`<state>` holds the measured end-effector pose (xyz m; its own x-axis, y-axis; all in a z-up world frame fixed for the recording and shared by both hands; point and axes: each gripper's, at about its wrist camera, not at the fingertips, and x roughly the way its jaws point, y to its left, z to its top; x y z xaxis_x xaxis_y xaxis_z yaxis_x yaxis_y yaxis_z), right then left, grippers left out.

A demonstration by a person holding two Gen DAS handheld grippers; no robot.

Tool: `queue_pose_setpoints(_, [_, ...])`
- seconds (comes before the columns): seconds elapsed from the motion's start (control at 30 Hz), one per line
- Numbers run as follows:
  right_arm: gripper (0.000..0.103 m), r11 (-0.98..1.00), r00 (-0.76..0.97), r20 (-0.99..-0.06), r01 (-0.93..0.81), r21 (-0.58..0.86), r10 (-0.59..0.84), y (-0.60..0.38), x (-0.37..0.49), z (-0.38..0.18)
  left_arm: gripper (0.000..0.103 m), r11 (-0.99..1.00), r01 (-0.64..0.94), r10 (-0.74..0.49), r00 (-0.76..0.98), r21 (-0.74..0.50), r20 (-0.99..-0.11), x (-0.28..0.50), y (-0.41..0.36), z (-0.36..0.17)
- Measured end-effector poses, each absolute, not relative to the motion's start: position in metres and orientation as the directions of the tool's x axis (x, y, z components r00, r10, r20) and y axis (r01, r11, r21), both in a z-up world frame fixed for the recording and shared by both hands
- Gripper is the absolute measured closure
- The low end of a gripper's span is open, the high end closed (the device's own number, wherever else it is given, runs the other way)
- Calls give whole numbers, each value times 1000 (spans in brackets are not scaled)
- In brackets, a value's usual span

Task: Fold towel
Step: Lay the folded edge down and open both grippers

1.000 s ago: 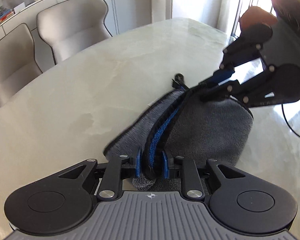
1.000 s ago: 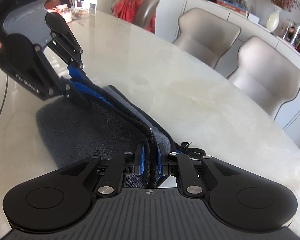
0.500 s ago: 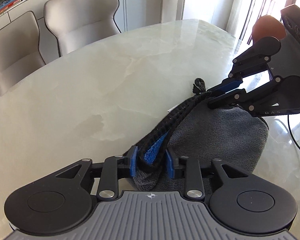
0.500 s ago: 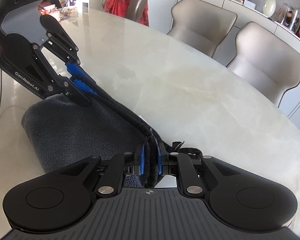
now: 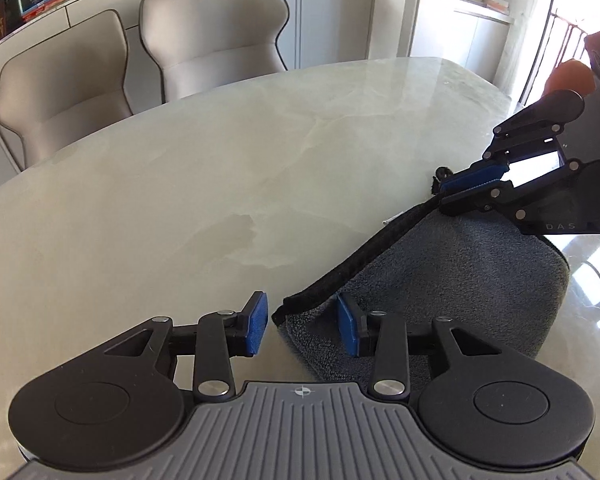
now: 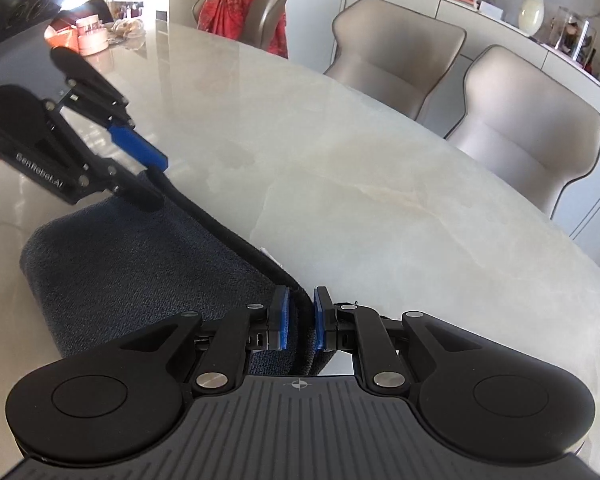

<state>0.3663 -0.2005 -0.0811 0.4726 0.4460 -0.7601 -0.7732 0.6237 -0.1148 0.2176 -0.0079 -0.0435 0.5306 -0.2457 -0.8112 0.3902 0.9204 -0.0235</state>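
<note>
1. The folded grey terry towel (image 5: pixel 452 280) lies flat on the pale marble desk (image 5: pixel 220 168).
2. Left claw (image 5: pixel 302 328): blue pads spread apart, straddling the towel's near corner, gripping nothing.
3. Right claw (image 6: pixel 300 316): pads clamped on the towel's black hemmed edge (image 6: pixel 228 236).

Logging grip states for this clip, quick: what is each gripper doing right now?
Left gripper: open, fingers apart at the towel corner, holding nothing.
Right gripper: shut on the towel's black edge.
</note>
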Motion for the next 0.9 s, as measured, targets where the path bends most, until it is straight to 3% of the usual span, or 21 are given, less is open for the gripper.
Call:
queue_pose_setpoints(0.1, [87,657,510,-730,-746,-113,454,-207,366,-71,62,932,362,-220,606,19,-764,206,-7,-30])
queue_pose_setpoints(0.23, [74,712,552,-641,-702,-12,534,-226,347,-42,42,938,346,-268,708,-10,-653,170,-13,6])
queue_pose_setpoints(0.33, [74,720,563,-620,-694,6,547,-229,334,-39,42,931,364,-305,726,-31,-616,151,-27,14])
queue_pose_setpoints(0.43, [74,740,609,-635,-667,-86,475,-220,332,-49,42,922,387,-296,712,5,-636,144,-41,7])
queue_pose_setpoints(0.57, [74,721,545,-653,-693,2,525,-219,335,-52,42,905,423,-343,650,-52,-679,157,-50,-25])
queue_pose_setpoints(0.73, [74,703,467,-714,-710,49,521,-212,341,-74,42,930,357,-296,600,-82,-744,170,-45,-56])
queue_pose_setpoints(0.9, [74,713,439,-728,-694,98,527,-222,354,-90,42,919,388,-311,615,-65,-725,160,-41,-65])
